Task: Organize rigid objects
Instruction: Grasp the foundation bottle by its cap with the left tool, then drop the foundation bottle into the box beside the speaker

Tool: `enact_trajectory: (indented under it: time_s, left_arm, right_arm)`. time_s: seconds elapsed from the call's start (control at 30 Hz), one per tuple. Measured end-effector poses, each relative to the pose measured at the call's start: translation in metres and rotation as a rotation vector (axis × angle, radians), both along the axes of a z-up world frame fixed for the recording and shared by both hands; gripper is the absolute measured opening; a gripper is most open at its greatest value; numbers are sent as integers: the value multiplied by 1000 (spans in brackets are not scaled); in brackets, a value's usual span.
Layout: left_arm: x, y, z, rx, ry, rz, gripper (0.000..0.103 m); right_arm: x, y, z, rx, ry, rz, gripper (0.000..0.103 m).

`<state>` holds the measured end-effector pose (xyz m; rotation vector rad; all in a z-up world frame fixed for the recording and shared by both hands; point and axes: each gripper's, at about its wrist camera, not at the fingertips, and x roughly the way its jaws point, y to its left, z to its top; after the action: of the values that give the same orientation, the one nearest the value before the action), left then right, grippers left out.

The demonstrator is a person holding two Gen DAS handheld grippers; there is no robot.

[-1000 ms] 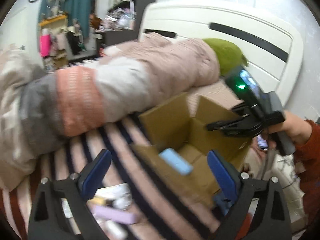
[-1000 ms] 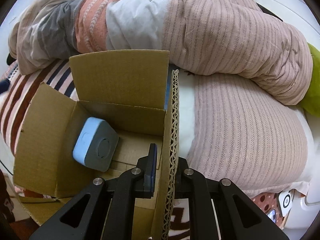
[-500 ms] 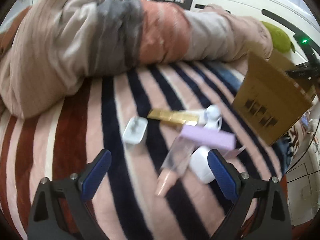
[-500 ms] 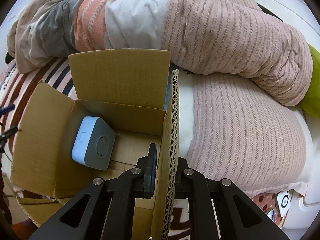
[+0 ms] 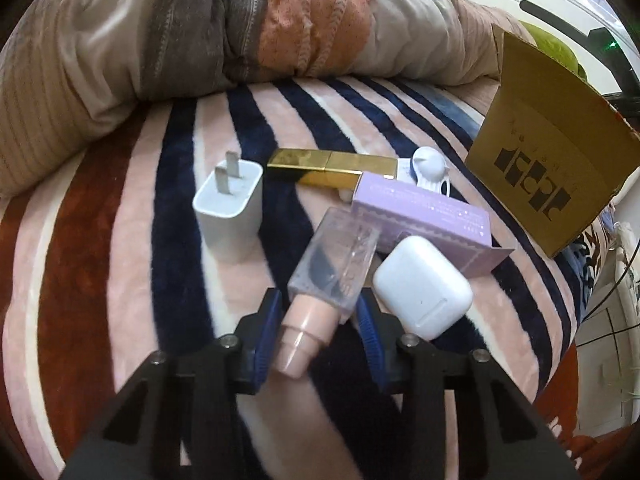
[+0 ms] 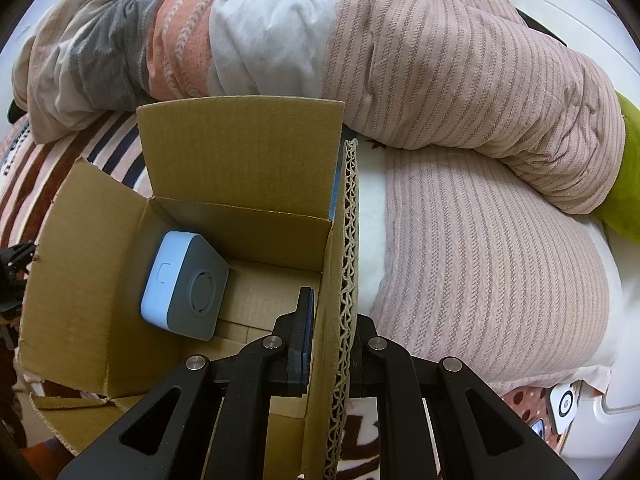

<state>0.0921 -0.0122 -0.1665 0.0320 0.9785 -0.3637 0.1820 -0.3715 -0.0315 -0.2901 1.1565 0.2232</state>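
In the left wrist view my left gripper (image 5: 318,322) has its blue pads closed around a clear bottle with a pink cap (image 5: 326,278) lying on the striped blanket (image 5: 120,280). Beside it lie a white earbud case (image 5: 422,286), a purple box (image 5: 424,216), a gold bar (image 5: 332,168), a white charger plug (image 5: 230,208) and a small white clip (image 5: 428,170). In the right wrist view my right gripper (image 6: 330,332) is shut on the right wall of the open cardboard box (image 6: 240,168). A blue and grey device (image 6: 182,284) lies inside the box.
A rolled duvet (image 5: 200,28) lies along the far side of the bed and behind the box (image 6: 440,92). The cardboard box (image 5: 552,168) stands at the right of the object pile. A green pillow (image 6: 628,192) is at far right.
My left gripper has swung from above the box to the object pile, come down and closed its jaws around the pink-capped bottle. My right gripper has kept its hold on the box wall.
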Motion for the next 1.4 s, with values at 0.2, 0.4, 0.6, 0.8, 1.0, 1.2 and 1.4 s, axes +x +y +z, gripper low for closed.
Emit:
enact_trajectory:
  time_s: [0.2, 0.4, 0.6, 0.8, 1.0, 1.2, 1.4]
  left_arm:
    - [6, -9, 5, 14, -37, 39, 29]
    - [0, -14, 78, -56, -184, 53, 28]
    - [4, -79, 159, -93, -320, -86, 28]
    - [32, -179, 178, -159, -255, -282, 28]
    - [62, -248, 151, -91, -83, -348, 28]
    - [73, -257, 130, -78, 22, -348, 28]
    - [54, -223, 151, -115, -49, -324, 39]
  right_arm:
    - [0, 1, 0, -3, 0, 0, 6]
    - [0, 1, 0, -4, 1, 0, 6]
    - [0, 2, 0, -5, 1, -1, 6]
    - [1, 2, 0, -9, -1, -1, 6]
    - [1, 3, 0, -7, -1, -3, 6]
    - [0, 4, 0, -22, -4, 2, 6]
    - [-1, 6, -1, -22, 1, 4, 8]
